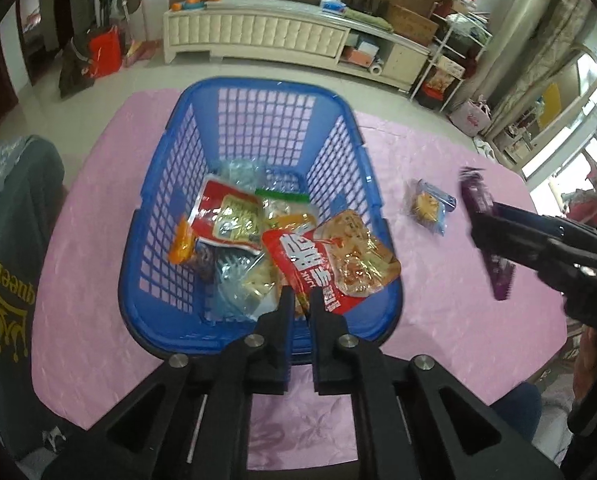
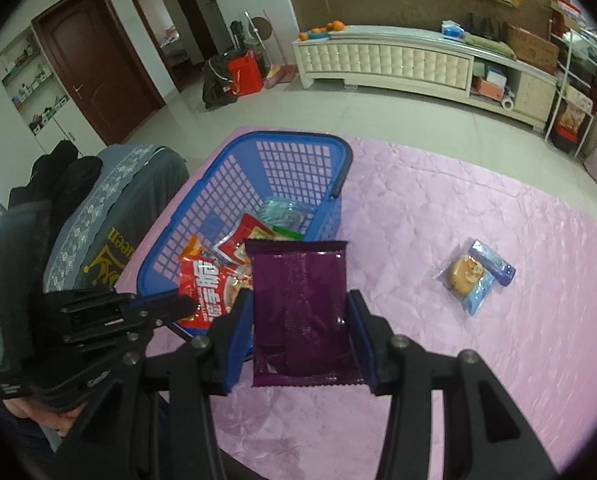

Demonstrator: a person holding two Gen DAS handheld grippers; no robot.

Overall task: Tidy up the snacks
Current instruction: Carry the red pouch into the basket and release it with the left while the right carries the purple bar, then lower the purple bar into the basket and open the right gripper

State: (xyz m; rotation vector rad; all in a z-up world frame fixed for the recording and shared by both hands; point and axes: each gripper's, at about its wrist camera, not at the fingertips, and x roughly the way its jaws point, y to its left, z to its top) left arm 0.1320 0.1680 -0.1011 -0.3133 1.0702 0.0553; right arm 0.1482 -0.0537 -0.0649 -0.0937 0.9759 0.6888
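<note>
A blue slatted basket (image 1: 258, 84) (image 2: 290, 136) stands on the pink tablecloth (image 1: 438, 312) with several snack packs inside. A red pack with white lettering (image 1: 330, 260) (image 2: 206, 284) lies across the basket's near rim. My left gripper (image 1: 302, 300) (image 2: 178, 304) hovers at that rim. Its jaws stand a narrow gap apart around the pack's corner, and the pads do not press it. My right gripper (image 2: 298, 300) (image 1: 494, 216) is shut on a purple packet (image 2: 298, 300) (image 1: 498, 272), held by its two side edges just right of the basket. A clear-wrapped cookie pack (image 1: 430, 206) (image 2: 472, 276) lies alone on the cloth.
A chair draped with a grey garment (image 1: 10, 240) (image 2: 118, 208) stands against the table's left side. The table's far edge runs just behind the basket. A long cream cabinet (image 2: 398, 60) lines the back wall across the tiled floor.
</note>
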